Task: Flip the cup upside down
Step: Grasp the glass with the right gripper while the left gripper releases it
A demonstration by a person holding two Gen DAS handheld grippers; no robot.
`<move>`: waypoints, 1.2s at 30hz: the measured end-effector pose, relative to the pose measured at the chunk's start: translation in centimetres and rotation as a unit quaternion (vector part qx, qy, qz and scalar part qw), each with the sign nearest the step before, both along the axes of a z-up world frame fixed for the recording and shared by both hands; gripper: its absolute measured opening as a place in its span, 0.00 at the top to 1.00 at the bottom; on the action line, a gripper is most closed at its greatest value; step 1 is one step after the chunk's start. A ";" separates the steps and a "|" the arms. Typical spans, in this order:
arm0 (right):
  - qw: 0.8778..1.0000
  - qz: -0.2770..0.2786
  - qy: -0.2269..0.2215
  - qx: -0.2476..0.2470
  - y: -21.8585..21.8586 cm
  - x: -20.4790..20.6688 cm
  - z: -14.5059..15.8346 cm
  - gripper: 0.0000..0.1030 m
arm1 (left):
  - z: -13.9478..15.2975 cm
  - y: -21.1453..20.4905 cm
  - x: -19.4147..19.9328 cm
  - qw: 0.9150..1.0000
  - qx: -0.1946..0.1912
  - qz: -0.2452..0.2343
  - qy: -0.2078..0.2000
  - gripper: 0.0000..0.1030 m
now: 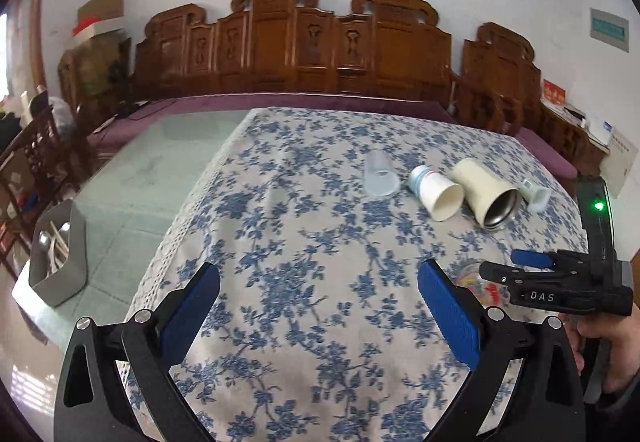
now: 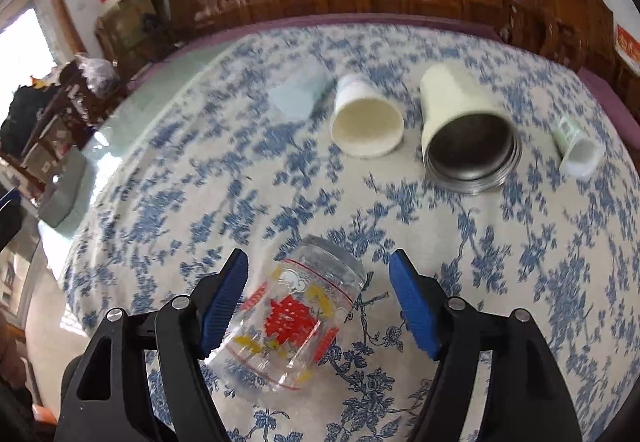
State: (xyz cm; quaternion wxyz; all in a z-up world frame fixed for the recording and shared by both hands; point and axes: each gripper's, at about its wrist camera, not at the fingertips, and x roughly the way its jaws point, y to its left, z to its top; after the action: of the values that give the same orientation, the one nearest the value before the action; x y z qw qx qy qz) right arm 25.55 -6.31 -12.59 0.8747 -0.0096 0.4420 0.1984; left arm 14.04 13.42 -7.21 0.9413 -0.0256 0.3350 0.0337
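A clear glass cup (image 2: pixel 292 316) with red and yellow print lies on its side on the blue-flowered tablecloth (image 2: pixel 540 266), between the open blue fingers of my right gripper (image 2: pixel 318 300). The left finger is close against the glass; the right finger stands apart from it. In the left wrist view the glass (image 1: pixel 476 280) is mostly hidden behind the right gripper (image 1: pixel 508 266). My left gripper (image 1: pixel 318 316) is open and empty over the cloth, left of the right one.
Several cups lie on their sides further back: a frosted cup (image 2: pixel 298 91), a white paper cup (image 2: pixel 366 119), a cream steel-lined tumbler (image 2: pixel 466 131), a small white cup (image 2: pixel 578 147). A grey holder (image 1: pixel 60 260) stands on the glass tabletop at left. Wooden chairs (image 1: pixel 296 45) line the far side.
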 end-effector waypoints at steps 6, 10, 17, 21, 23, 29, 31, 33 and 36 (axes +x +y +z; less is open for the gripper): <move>0.998 -0.020 0.056 0.008 0.2 1.3 -2.4 0.27 | -1.5 1.2 0.2 1.000 0.013 0.013 0.008 0.07; 0.994 -0.031 0.101 0.027 0.6 2.3 -3.3 0.27 | -2.1 1.7 0.4 1.000 0.005 0.019 0.014 0.07; 0.986 -0.045 0.153 0.046 1.0 3.8 -5.0 0.26 | -2.0 1.6 0.3 1.000 0.006 0.017 0.011 0.07; 0.987 -0.045 0.152 0.030 1.6 4.4 -4.9 0.33 | -2.0 1.3 0.3 1.000 0.004 0.013 0.011 0.07; 0.986 -0.044 0.156 0.032 1.4 4.7 -4.9 0.34 | -1.9 1.2 0.2 1.000 0.004 0.009 0.009 0.07; 0.986 -0.033 0.158 0.046 0.5 4.6 -4.4 0.39 | -1.7 0.7 0.0 1.000 0.001 0.003 0.006 0.07; 0.988 -0.026 0.146 0.050 0.1 4.3 -3.7 0.41 | -1.6 0.3 0.0 1.000 0.006 0.000 0.005 0.07; 0.991 -0.012 0.125 0.053 -0.2 3.8 -2.7 0.42 | -1.5 -0.1 -0.1 1.000 0.009 -0.002 0.003 0.07; 0.995 0.013 0.090 0.051 -0.4 3.0 -1.0 0.43 | -1.4 -0.7 -0.2 1.000 0.008 -0.006 0.001 0.07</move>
State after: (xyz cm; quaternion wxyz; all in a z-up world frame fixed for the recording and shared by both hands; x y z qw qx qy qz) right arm 28.50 -6.69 -13.63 0.8278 0.0468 0.5084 0.2324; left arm 13.85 12.69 -8.61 0.9412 -0.0156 0.3361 0.0307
